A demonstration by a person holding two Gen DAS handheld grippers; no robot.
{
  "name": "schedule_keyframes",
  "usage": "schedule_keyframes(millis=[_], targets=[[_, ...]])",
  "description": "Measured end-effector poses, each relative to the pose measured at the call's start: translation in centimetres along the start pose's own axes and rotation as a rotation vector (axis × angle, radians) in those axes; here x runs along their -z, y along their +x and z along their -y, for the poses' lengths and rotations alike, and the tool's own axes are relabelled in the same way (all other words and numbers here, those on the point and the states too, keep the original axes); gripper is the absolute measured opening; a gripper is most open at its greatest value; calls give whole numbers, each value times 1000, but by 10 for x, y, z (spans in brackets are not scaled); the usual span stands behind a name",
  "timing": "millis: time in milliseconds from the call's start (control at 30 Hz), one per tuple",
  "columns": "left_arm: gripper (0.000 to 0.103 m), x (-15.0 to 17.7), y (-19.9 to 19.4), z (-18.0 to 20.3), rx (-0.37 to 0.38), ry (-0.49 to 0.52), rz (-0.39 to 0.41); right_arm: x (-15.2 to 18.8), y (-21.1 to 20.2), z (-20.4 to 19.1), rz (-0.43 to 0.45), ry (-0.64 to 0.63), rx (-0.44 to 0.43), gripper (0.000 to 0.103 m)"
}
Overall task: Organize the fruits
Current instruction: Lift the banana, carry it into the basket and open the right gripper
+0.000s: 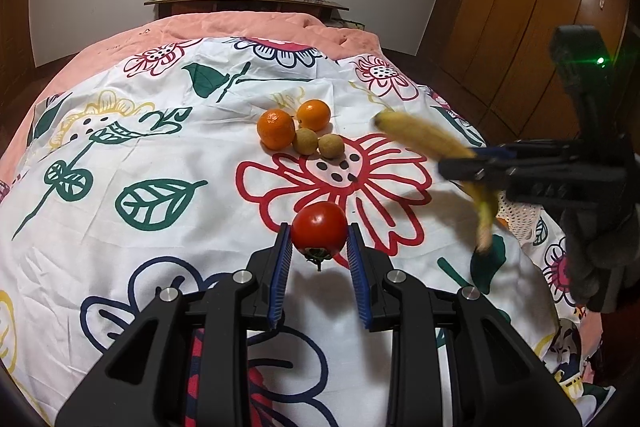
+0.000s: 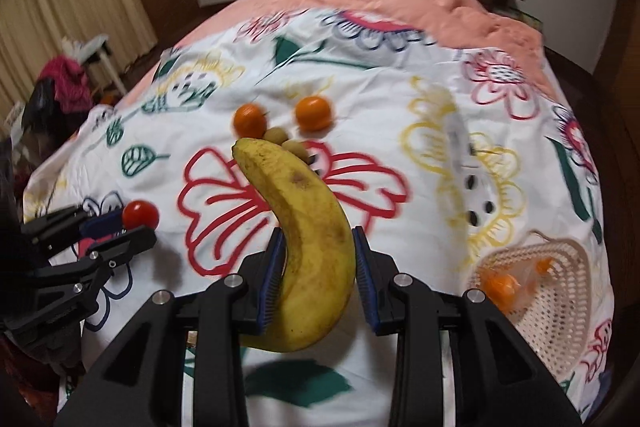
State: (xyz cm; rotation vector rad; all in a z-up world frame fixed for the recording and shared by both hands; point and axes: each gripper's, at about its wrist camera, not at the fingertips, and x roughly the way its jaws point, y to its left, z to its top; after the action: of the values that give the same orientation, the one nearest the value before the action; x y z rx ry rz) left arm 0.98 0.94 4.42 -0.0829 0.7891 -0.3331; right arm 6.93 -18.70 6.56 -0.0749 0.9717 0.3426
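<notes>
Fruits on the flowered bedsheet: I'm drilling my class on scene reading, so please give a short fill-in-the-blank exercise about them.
1. The left gripper holds a round red ____.
2. The right gripper is shut on a long yellow ____.
3. The pale woven mesh basket holds at least one fruit coloured ____.
4. Beside the two round oranges on the flowered white bedsheet lie ____ small tan round fruits.

Missing words: tomato; banana; orange; two

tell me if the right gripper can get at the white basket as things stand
Probably yes. The right gripper is shut on the banana, and the white basket lies just to its right on the floral sheet with nothing between them. The left gripper, holding the tomato, is off on the other side.
</notes>
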Motion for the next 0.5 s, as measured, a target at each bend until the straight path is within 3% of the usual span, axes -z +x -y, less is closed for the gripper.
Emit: schedule_keyframes(millis=[233,500], targets=[[29,-1,1,10,0,17,-3,16,-28,63,49,131,67,34],[29,-3,3,22,0,41,-12,62,-40,149,35,310,188,34]])
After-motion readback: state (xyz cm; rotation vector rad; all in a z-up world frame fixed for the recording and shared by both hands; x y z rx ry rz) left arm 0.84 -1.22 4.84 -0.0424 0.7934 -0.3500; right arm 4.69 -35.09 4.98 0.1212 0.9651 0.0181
